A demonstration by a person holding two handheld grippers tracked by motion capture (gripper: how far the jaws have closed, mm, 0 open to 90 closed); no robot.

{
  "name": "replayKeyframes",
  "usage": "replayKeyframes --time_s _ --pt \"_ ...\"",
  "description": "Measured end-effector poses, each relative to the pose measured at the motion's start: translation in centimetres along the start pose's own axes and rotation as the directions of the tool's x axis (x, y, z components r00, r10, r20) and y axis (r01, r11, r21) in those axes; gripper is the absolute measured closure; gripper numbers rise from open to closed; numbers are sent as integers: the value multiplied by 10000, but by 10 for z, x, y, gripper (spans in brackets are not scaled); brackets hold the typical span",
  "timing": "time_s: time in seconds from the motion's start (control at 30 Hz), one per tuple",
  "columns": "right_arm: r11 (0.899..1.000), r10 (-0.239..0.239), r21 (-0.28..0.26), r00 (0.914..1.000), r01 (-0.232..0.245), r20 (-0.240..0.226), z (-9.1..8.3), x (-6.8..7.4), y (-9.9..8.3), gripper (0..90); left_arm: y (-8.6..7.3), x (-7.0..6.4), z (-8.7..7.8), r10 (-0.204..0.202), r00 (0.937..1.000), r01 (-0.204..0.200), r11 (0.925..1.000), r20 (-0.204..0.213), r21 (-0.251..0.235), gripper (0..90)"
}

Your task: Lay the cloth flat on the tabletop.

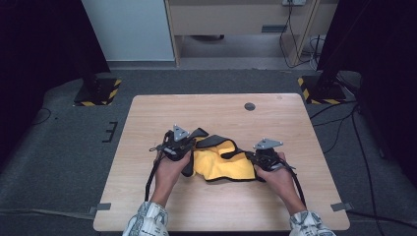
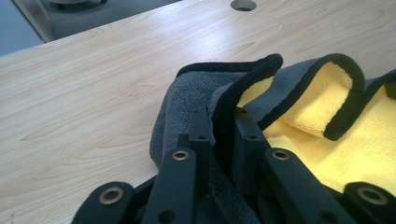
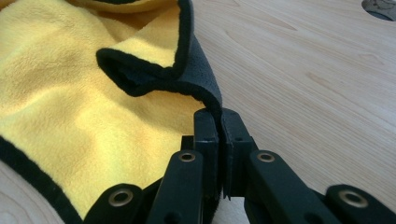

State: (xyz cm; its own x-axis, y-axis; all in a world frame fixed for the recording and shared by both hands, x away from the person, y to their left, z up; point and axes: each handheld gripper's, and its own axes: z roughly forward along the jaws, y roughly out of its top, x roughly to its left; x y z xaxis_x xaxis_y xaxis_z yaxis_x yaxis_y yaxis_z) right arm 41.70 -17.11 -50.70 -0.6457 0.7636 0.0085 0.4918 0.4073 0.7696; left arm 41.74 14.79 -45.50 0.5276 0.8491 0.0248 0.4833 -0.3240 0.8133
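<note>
A soft cloth, yellow on one face and grey on the other with a black bound hem [image 1: 220, 162], lies rumpled on the light wooden table [image 1: 147, 118], about midway between its left and right edges and nearer the near edge than the far one. Its yellow face is mostly up, with parts of the hem curled over to show grey. The left gripper [image 1: 183, 143] has its two black jaws nearly closed on the cloth's left edge; in the left gripper view the hem and grey fabric are pinched between the left gripper [image 2: 219, 128]'s jaws. The right gripper [image 1: 260, 158] clamps the cloth's right edge, and in the right gripper view the right gripper [image 3: 218, 123]'s jaws stand almost together with the black hem squeezed between them. A round hole [image 1: 250, 106] sits in the tabletop near the far edge, well apart from the cloth.
</note>
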Motion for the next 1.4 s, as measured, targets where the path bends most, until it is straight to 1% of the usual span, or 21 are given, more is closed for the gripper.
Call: replayKeyframes --time_s 0.1,0.17,0.27,0.4,0.53,0.6,0.67,0.97,1.1,1.13,1.2,1.4 --pt "10000 42 42 10000 -42 22 -1 -3 -1 868 -2 3 -1 -43 10000 43 10000 5 -29 800" --pt "10000 74 53 10000 -74 -16 -1 -4 -2 866 -4 5 -2 -190 9998 191 9998 66 -51 799" --pt "9999 89 48 9999 -88 -113 1 -2 -3 852 -6 6 -2 -186 9997 187 9998 157 -67 796" --pt "9998 177 20 9995 -176 -271 3 1 -2 741 -7 5 -2 -145 9996 146 9999 244 -35 790" --pt "9997 199 -105 9993 -203 -313 2 2 0 671 -7 5 -2 -128 9995 129 9999 276 -44 788" --pt "9997 206 -87 9992 -209 -335 2 3 2 630 -7 4 -2 -108 9995 109 9999 308 -30 785" --pt "9994 307 -152 9986 -313 -423 1 3 3 591 -7 4 -2 -77 9994 77 10000 326 -11 783" --pt "9992 278 -265 9980 -293 -563 1 5 6 517 -7 3 -2 -71 9993 72 10000 374 -18 781" --pt "9992 269 -280 9981 -285 -548 3 8 9 508 -8 4 -3 -105 9993 106 9999 371 -24 778" --pt "9993 205 -315 9983 -223 -539 3 8 10 509 -8 4 -3 -118 9993 118 9999 368 -22 777" --pt "9991 222 -342 9981 -241 -568 4 10 11 516 -8 5 -3 -136 9993 137 9999 355 -30 775" --pt "9989 147 -439 9988 -168 -462 7 15 14 544 -9 5 -4 -98 9992 98 9999 389 -18 774"
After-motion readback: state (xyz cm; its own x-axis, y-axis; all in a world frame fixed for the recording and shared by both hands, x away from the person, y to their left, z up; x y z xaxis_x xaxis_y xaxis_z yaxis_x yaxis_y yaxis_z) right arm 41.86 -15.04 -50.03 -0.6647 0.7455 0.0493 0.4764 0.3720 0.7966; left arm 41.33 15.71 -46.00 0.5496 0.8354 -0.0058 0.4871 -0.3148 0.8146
